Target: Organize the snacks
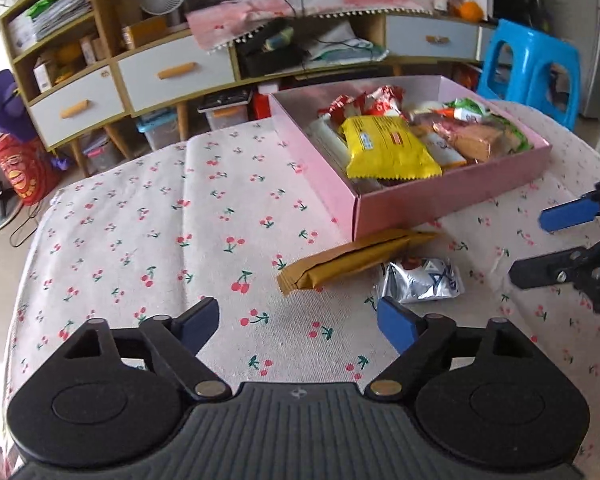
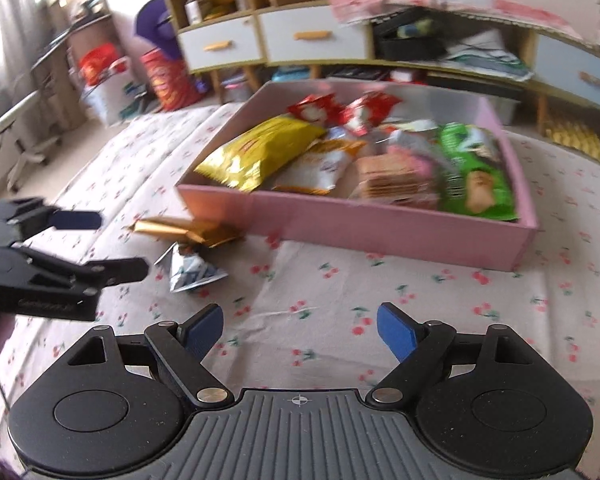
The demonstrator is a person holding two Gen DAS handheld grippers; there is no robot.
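A pink box (image 1: 444, 200) (image 2: 380, 232) on the cherry-print tablecloth holds several snack packs, among them a yellow bag (image 1: 388, 148) (image 2: 260, 156) and a green bag (image 2: 476, 172). A gold wrapped bar (image 1: 352, 260) (image 2: 188, 230) and a small silver packet (image 1: 420, 280) (image 2: 190, 270) lie on the cloth just in front of the box. My left gripper (image 1: 298, 322) (image 2: 116, 244) is open and empty, a little short of the two loose snacks. My right gripper (image 2: 300, 330) (image 1: 540, 244) is open and empty, to the right of them.
The tablecloth (image 1: 160, 220) covers the table. Behind it stand a shelf unit with white drawers (image 1: 172, 72) and a blue plastic stool (image 1: 532, 68). A red printed container (image 1: 24, 172) sits on the floor at the left.
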